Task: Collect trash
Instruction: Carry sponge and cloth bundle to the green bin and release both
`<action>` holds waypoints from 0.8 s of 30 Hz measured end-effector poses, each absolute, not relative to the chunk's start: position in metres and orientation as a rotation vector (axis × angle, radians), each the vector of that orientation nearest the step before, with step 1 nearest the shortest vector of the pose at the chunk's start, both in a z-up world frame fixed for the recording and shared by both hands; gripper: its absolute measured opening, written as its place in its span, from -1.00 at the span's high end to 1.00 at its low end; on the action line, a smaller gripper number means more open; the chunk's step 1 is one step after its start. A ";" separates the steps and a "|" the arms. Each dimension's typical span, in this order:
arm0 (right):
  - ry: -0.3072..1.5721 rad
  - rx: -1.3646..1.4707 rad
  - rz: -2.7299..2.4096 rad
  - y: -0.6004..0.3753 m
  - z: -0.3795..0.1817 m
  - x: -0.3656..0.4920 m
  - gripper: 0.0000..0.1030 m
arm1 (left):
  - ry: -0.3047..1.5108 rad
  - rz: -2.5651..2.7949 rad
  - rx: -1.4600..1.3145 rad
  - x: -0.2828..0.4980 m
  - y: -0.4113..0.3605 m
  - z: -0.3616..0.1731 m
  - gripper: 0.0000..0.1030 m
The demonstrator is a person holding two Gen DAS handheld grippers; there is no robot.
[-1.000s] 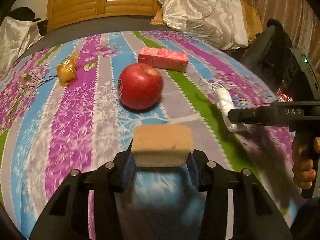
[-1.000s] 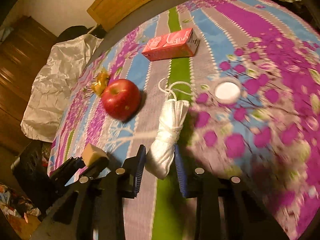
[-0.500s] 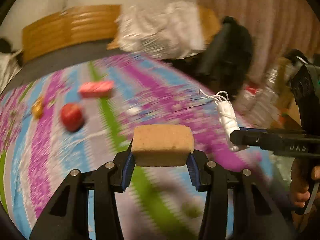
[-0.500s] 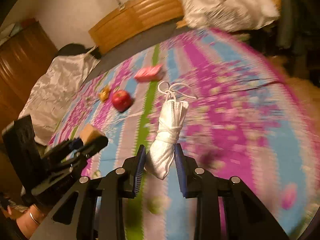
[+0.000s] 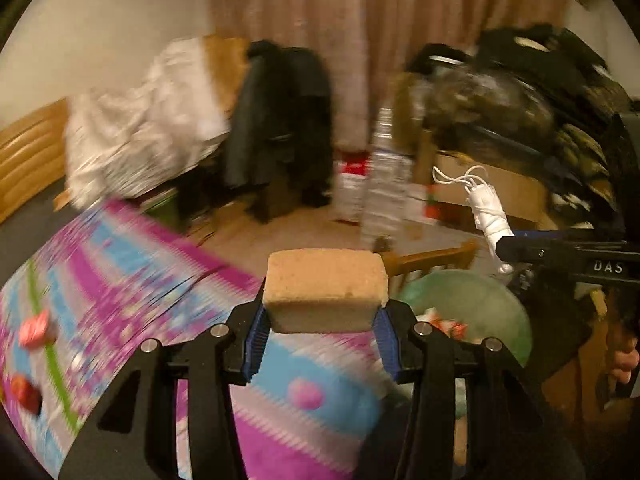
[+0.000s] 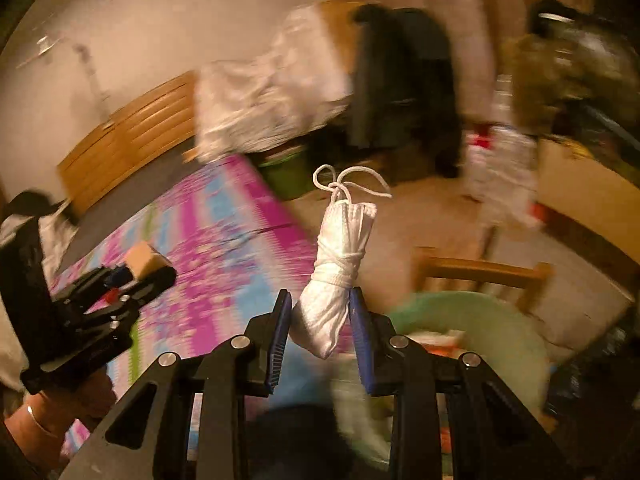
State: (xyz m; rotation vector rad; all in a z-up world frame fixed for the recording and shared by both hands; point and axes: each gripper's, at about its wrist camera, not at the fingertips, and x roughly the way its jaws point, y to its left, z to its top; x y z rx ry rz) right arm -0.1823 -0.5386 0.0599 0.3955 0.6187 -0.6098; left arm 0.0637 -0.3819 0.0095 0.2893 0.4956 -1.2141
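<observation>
Both grippers have swung off the bed's edge toward the green bin [image 5: 472, 304], left gripper [image 5: 322, 330] jaws clamping the sponge [image 5: 324, 290], right gripper [image 6: 322, 332] jaws pinching the rolled mask [image 6: 336, 264], neither dropped yet

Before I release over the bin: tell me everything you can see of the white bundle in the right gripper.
The white bundle looks like a rolled face mask of soft fabric, bound round the middle by its own cord, with loose loops at the top. It stands nearly upright, leaning slightly, its lower end pinched between the right gripper's blue pads. Nothing else touches it. It is in the air beside the green bin, not yet over its opening.
</observation>
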 end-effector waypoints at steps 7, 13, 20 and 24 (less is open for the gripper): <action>0.696 0.372 -0.812 -0.589 0.051 -0.264 0.39 | 0.507 -1.367 0.423 0.005 -0.477 0.011 0.14; 0.733 0.440 -0.892 -0.610 0.020 -0.295 0.39 | 0.524 -1.365 0.569 -0.030 -0.523 -0.016 0.14; 0.786 0.486 -0.829 -0.607 -0.016 -0.284 0.56 | 0.555 -1.331 0.662 -0.049 -0.537 -0.044 0.14; 0.793 0.557 -0.809 -0.615 -0.037 -0.273 0.69 | 0.550 -1.305 0.685 -0.046 -0.542 -0.049 0.14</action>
